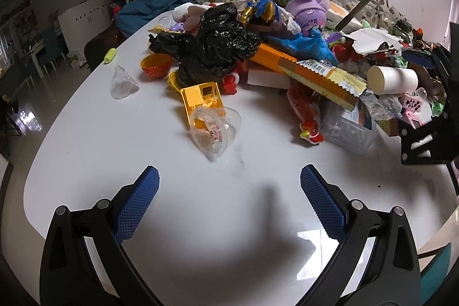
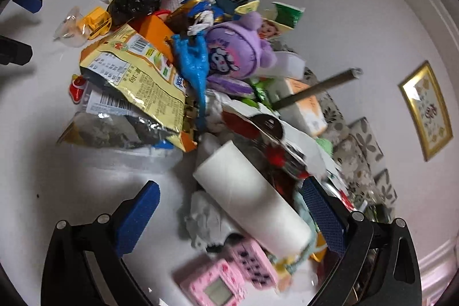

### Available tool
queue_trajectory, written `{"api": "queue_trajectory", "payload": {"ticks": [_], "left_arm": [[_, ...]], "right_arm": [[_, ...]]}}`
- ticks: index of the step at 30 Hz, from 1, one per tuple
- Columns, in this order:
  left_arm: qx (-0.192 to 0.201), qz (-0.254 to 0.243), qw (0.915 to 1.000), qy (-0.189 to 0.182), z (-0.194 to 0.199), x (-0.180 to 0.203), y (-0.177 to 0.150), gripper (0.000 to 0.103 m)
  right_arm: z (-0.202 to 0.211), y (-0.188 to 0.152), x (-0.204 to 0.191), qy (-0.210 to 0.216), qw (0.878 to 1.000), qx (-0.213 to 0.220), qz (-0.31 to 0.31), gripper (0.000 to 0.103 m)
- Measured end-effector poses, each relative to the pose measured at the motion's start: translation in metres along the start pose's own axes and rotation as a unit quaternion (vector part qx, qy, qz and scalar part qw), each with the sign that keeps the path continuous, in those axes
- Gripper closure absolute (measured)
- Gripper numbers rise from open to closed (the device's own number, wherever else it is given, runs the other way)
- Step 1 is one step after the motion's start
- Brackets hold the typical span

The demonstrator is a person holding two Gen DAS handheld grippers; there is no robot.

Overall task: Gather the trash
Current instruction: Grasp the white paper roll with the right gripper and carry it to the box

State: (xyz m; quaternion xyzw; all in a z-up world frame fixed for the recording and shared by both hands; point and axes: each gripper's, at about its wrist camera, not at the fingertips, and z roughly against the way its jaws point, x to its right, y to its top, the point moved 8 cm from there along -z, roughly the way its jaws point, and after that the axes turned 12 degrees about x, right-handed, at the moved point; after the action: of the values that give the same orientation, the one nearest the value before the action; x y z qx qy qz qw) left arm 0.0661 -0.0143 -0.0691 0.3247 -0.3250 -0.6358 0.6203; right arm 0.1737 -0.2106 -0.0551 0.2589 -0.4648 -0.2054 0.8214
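Claws gape empty: left claw (image 1: 229, 182) over bare table (image 1: 86, 134), right claw (image 2: 229, 197) straddling paper cup (image 2: 252, 197).

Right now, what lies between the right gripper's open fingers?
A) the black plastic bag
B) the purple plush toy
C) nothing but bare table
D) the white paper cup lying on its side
D: in the right wrist view the white paper cup lies on its side between the spread fingers of the right gripper, which is open and not yet closed on it.

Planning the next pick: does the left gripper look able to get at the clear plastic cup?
Probably yes: the clear plastic cup lies apart from the pile, with bare table ahead of the open left gripper.
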Motion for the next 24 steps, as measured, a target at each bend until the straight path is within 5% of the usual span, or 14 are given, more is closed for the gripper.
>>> {"api": "queue_trajectory", "payload": {"ticks": [3,4,6,8,13,16,20,24], "left_arm": [[-0.004,0.003,1.0000,0.002,-0.001,0.000,-0.001,0.007],[-0.006,0.004,1.0000,0.001,-0.001,0.000,-0.001,0.007],[-0.005,0.003,1.0000,0.002,0.001,0.001,0.000,0.007],[0.001,-0.006,1.0000,0.006,0.006,0.002,0.001,0.007],[0.015,-0.026,0.9995,0.006,0.016,0.006,0.007,0.007],[0.027,-0.019,0.9983,-0.047,0.017,0.026,0.019,0.007],[0.048,-0.047,0.9955,-0.066,0.004,0.057,0.042,0.007],[0.018,-0.034,0.9936,-0.106,-0.024,0.088,0.057,0.007]], "right_arm": [[-0.019,-0.003,0.009,0.022,1.000,-0.016,-0.004,0.020],[-0.025,-0.006,0.011,0.035,0.999,-0.026,-0.014,0.042],[-0.026,-0.004,0.014,0.052,0.998,-0.026,-0.036,0.046],[-0.017,-0.001,0.019,0.045,0.998,-0.022,-0.045,0.060],[0.032,0.002,0.037,0.073,0.984,0.013,-0.161,0.061],[0.063,-0.003,0.050,0.086,0.962,0.038,-0.256,0.061],[0.104,-0.009,0.063,0.102,0.912,0.091,-0.386,0.061],[0.133,-0.022,0.062,0.095,0.884,0.119,-0.442,0.060]]}}
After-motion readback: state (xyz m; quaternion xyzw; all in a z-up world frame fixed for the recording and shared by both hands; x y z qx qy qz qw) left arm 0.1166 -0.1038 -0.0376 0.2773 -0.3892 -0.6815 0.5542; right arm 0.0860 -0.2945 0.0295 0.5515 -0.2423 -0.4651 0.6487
